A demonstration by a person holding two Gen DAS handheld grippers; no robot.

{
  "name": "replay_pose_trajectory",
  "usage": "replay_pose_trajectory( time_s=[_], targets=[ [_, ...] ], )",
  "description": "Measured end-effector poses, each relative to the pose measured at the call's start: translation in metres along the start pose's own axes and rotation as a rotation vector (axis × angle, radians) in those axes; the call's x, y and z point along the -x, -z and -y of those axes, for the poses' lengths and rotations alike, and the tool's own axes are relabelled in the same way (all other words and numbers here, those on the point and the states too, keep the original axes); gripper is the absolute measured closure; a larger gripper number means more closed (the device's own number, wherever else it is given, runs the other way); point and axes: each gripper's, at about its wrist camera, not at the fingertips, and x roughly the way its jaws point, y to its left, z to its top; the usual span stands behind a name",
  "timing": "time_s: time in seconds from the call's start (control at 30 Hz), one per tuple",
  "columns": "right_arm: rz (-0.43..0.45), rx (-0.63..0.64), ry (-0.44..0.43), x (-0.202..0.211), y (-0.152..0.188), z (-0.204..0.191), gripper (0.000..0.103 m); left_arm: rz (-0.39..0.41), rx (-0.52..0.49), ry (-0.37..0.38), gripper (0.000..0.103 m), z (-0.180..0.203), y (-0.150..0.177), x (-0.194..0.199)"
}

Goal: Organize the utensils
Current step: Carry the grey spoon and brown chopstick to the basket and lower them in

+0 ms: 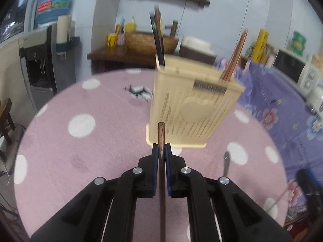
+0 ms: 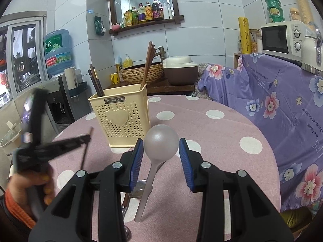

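Note:
My left gripper (image 1: 161, 147) is shut on a dark wooden chopstick (image 1: 161, 133) that runs straight up between its blue pads. It hangs above the table just in front of the cream utensil holder (image 1: 193, 109), which is blurred. In the right wrist view the same left gripper (image 2: 86, 139) shows at the left with the chopstick (image 2: 85, 151). The holder (image 2: 121, 117) has dark chopsticks (image 2: 95, 82) in its left corner and brown ones (image 2: 147, 66) at its right. My right gripper (image 2: 161, 143) is shut on the bowl of a frosted spoon (image 2: 161, 139), whose handle hangs down towards the camera.
A round table under a pink dotted cloth (image 2: 212, 133) carries everything. A metal spoon (image 2: 139, 189) and a wooden-handled utensil (image 2: 125, 201) lie under my right gripper. A purple flowered cloth (image 2: 282, 104) covers the counter at the right. A person's hand (image 2: 40, 183) holds the left gripper.

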Motion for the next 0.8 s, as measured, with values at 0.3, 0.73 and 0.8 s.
replay_pose_trajectory(
  time_s=[0.3,0.73,0.8],
  targets=[
    [0.018,0.040,0.001,0.007,-0.008,-0.014,0.066,0.187,0.014,0.037,0.095,-0.015,-0.016,0.075],
    [0.021,0.080,-0.024,0.011,-0.024,-0.029,0.066,0.257,0.023,0.086,0.095,-0.022,-0.035,0.095],
    [0.026,0.092,-0.038,0.006,-0.037,-0.032,0.066,0.282,0.018,0.094,0.095,-0.020,-0.048,0.098]
  ],
)
